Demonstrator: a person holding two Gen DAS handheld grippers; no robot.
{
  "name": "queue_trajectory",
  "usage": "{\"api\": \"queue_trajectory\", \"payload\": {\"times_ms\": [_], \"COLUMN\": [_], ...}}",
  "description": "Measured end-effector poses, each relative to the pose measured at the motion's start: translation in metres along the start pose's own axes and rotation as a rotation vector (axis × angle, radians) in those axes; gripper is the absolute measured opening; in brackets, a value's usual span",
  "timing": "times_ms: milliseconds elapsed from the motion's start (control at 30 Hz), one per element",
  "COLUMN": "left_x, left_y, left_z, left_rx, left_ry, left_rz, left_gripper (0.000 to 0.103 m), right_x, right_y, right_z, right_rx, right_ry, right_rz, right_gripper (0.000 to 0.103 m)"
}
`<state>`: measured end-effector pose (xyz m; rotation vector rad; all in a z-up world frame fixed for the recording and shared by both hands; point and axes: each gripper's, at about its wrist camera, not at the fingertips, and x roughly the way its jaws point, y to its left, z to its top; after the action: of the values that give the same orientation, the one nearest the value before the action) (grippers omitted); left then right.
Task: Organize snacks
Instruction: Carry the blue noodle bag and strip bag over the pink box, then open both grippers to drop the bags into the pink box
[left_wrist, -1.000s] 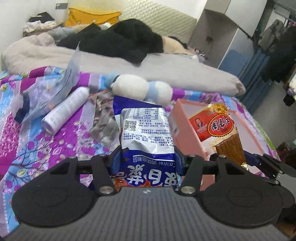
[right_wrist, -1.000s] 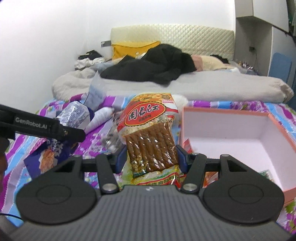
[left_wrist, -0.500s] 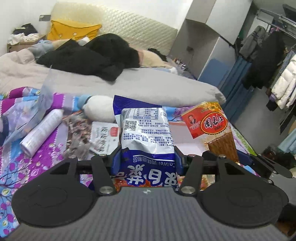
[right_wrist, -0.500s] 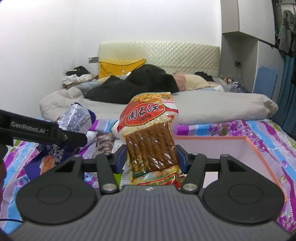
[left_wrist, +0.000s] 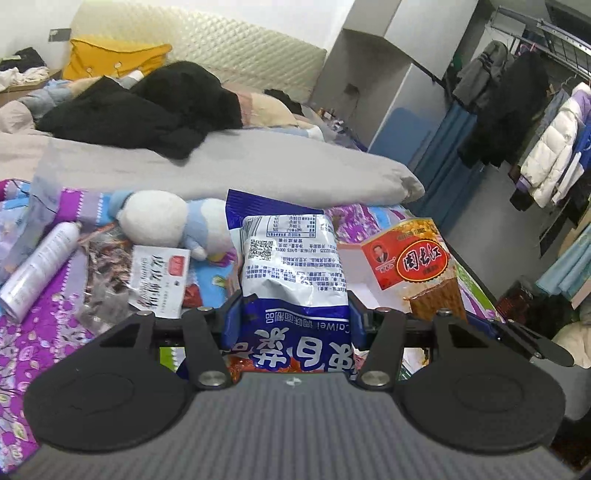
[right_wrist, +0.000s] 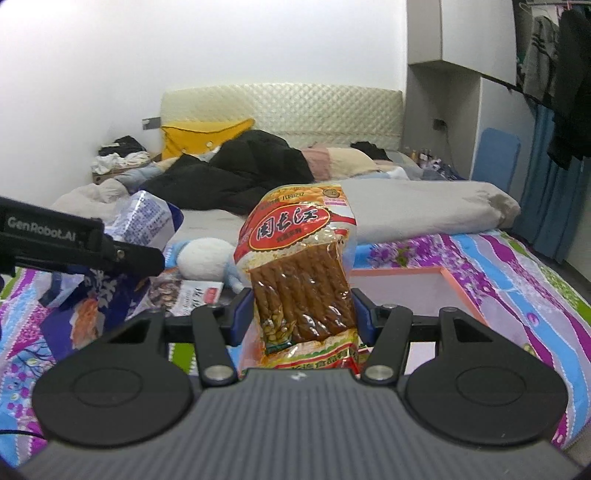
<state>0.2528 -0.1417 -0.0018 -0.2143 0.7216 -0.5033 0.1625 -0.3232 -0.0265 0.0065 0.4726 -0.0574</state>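
The left gripper (left_wrist: 295, 314) has its blue fingers (left_wrist: 232, 314) clamped on a blue-and-white snack bag (left_wrist: 291, 273), held up above the flowered bedspread (left_wrist: 37, 325). Beside it, the right gripper (right_wrist: 301, 317) pinches a red pack of twisted brown sticks (right_wrist: 299, 280), upright over the pink box (right_wrist: 417, 291) lying on the bed. A plush toy (left_wrist: 159, 218) and a white spray can (left_wrist: 40, 269) lie near
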Motion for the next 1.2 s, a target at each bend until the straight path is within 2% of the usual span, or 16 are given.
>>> {"api": "queue_trajectory", "payload": {"times_ms": [333,567,800,967,1033,1100,1200], "left_x": [0.06,0.106,0.138,0.151,0.151,0.153,0.148], "left_y": [-0.027,-0.036,-0.043,-0.044,-0.046,-0.047,-0.048], "left_z": [-0.01,-0.021,-0.037,-0.041,-0.041,-0.04,-0.039], "left_rx": [0.029,0.032,0.051,0.057,0.057,0.056,0.057], "left_ry": [0.095,0.176,0.241,0.26,0.251,0.256,0.235], "left_rz": [-0.017,-0.007,0.006,0.027,0.032,0.048,0.045], "left_gripper": [0.061,0.061,0.061,0.061,0.063,0.078,0.08], "right_x": [0.025,0.053,0.074,0.081,0.082,0.083,0.083], "right_y": [-0.033,-0.059,-0.074,-0.08,-0.081,-0.082,-0.086], "right_z": [-0.023,-0.047,-0.069,-0.073,-0.073,-0.073,-0.071], "right_rx": [0.035,0.078,0.104,0.112,0.108,0.106,0.125], "right_ry": [0.085,0.18,0.252,0.265,0.264,0.268,0.263], "right_rz": [-0.044,-0.045,-0.041,-0.031,-0.027,-0.022,-0.018], "right_gripper": [0.058,0.058,0.058,0.059,0.059,0.061,0.073]}}
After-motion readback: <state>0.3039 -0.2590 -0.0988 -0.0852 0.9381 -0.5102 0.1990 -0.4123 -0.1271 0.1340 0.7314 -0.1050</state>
